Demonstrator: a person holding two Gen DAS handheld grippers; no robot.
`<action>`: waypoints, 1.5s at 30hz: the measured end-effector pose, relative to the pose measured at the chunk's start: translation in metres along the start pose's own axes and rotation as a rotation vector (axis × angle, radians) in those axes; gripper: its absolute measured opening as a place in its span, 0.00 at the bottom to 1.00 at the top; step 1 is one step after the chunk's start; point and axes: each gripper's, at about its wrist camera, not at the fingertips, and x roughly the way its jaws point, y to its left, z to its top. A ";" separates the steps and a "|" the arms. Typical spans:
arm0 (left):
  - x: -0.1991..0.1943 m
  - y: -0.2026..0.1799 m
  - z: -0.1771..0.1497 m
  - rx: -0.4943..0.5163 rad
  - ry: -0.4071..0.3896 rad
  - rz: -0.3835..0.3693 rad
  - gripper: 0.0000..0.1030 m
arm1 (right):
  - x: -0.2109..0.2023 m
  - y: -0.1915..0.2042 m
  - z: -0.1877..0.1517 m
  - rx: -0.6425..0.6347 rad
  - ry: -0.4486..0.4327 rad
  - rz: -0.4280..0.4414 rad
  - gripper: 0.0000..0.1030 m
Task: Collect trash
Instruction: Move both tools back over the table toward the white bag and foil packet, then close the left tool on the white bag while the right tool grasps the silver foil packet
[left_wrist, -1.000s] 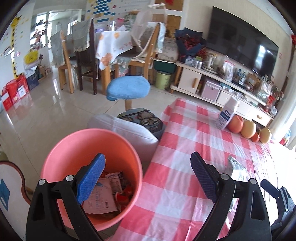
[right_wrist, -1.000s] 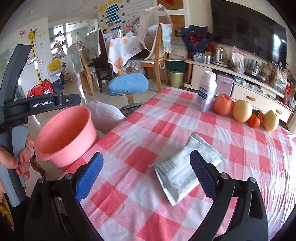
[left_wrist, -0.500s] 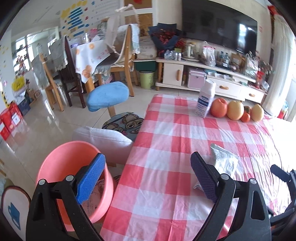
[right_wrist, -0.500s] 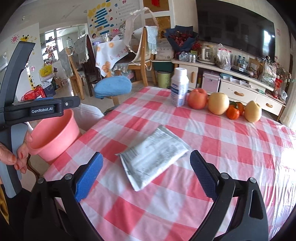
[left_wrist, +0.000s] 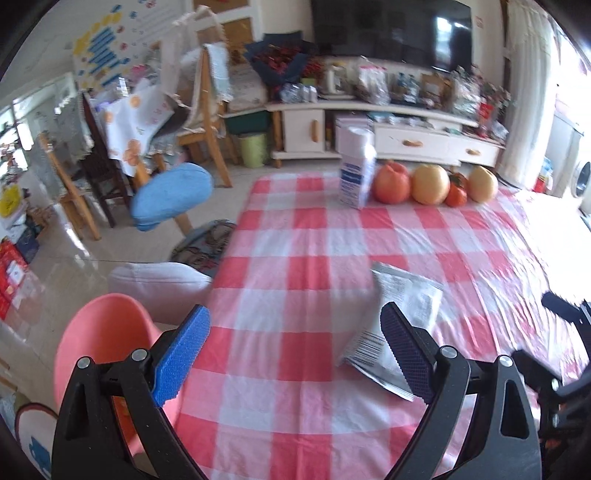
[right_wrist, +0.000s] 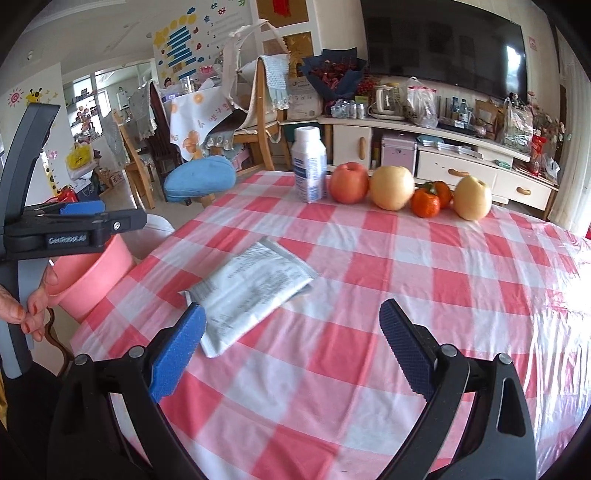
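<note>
- Checked tablecloth (right_wrist: 369, 258) fills both views, with a bottle (right_wrist: 309, 168) and a row of fruit (right_wrist: 391, 186) at the far edge.
- Right gripper (right_wrist: 291, 350) hangs over the cloth, jaws wide apart, nothing between them.
- Wrapper (right_wrist: 255, 288) lies flat just ahead of its left finger.
- Left gripper (left_wrist: 295, 354) also spread wide and empty; wrapper (left_wrist: 399, 310) just ahead of its right finger.
- Pink bin (left_wrist: 99, 339) sits off the table, behind its left finger.
</note>
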 end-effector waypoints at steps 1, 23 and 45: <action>0.003 -0.003 0.000 0.009 0.012 -0.024 0.90 | 0.000 -0.008 -0.001 0.004 -0.002 -0.010 0.93; 0.115 -0.105 -0.018 0.359 0.340 -0.078 0.90 | 0.013 -0.088 -0.016 0.185 0.078 0.026 0.93; 0.109 -0.067 -0.004 0.051 0.319 -0.251 0.65 | 0.048 -0.078 -0.026 0.154 0.170 0.086 0.93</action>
